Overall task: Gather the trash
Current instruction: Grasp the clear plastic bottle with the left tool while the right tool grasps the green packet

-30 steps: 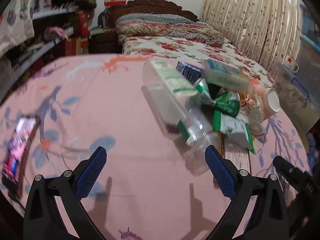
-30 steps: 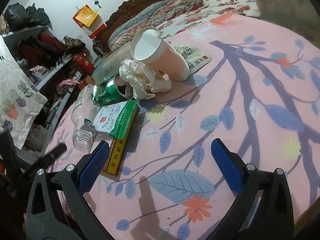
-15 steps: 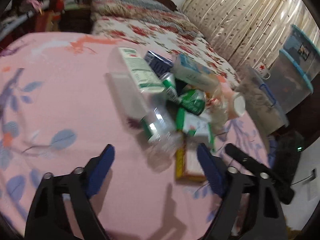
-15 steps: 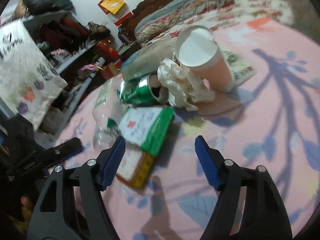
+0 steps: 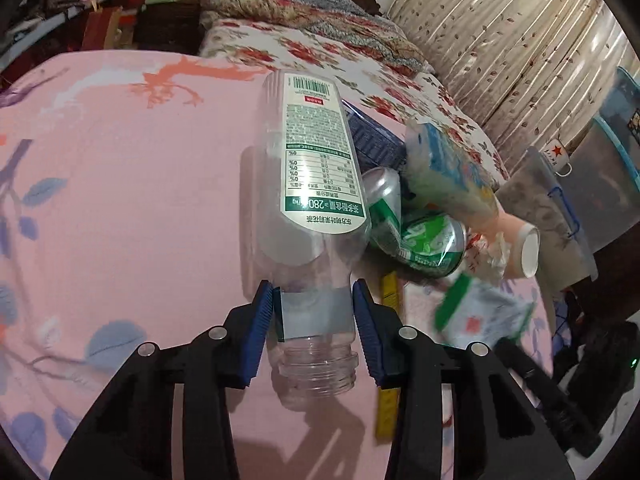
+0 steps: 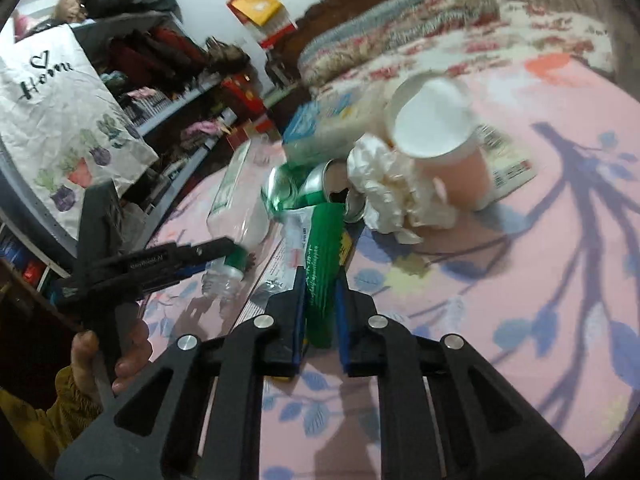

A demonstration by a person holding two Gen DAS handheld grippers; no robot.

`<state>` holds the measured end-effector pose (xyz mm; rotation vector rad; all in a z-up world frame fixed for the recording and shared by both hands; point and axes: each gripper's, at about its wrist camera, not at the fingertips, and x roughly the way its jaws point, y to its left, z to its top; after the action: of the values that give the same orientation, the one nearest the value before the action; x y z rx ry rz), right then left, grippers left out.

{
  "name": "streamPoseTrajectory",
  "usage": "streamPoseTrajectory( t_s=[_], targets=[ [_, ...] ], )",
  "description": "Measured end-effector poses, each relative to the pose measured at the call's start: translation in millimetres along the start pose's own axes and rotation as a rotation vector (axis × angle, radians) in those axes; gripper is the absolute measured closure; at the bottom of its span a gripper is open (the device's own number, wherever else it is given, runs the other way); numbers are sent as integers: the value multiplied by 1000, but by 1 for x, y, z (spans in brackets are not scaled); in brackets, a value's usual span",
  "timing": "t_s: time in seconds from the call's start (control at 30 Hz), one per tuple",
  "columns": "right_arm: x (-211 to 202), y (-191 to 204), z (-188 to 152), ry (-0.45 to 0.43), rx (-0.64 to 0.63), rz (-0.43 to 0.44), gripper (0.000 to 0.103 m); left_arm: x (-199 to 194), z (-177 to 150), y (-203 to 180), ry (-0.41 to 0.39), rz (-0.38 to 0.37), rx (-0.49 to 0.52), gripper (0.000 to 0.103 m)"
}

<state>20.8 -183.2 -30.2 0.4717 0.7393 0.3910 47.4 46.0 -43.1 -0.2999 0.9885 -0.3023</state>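
Up close, the left gripper [image 5: 314, 312] is clamping its blue pads on the neck of a clear plastic bottle [image 5: 308, 184], just above the uncapped mouth, which is pointing back toward the camera. The bottle is lying on a pink tablecloth [image 5: 120, 184] printed with leaves and branches, its white-and-green label facing up.

Similarly, the right gripper [image 6: 320, 292] is pinching a green-and-white snack packet [image 6: 322, 256], the jaws nearly together around its edge; the packet is rising from the cloth between the pads.

Beyond the bottle, the rest of the litter is sitting in one heap: two crushed green cans [image 5: 424, 240] touching each other, a blue-and-white wrapper [image 5: 448, 168] leaning over them, crumpled white tissue [image 6: 392, 196], and a pink paper cup [image 6: 444, 148] lying on its side against the tissue. A yellow ruler [image 5: 387, 360] is lying flat under the packet. A floral-covered bed [image 5: 360, 56] is standing behind the table.
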Motion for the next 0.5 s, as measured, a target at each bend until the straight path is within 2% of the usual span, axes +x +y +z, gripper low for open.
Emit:
streamPoseTrajectory(
  t_s=[0.1,0.27,0.3,0.43,0.47,0.5],
  targets=[
    [-14,-7,-3,-15,10,24,88,-17,-6,12,-11,-17,-17,65],
    [-30,-8,-2,-50,-2,82,88,-63,-12,17,-89,-51,-14,65],
    [-31,-5,-2,-53,-16,87,88,-68,-12,16,-95,-42,-3,65],
    [-27,7,-7,-28,-88,42,88,-61,-21,9,-40,27,26,64],
    [-26,7,-10,-20,-94,38,88,-55,-24,9,-17,55,24,58],
    [-25,5,-12,-13,-94,33,88,-51,-26,11,-6,76,20,40]
  ],
)
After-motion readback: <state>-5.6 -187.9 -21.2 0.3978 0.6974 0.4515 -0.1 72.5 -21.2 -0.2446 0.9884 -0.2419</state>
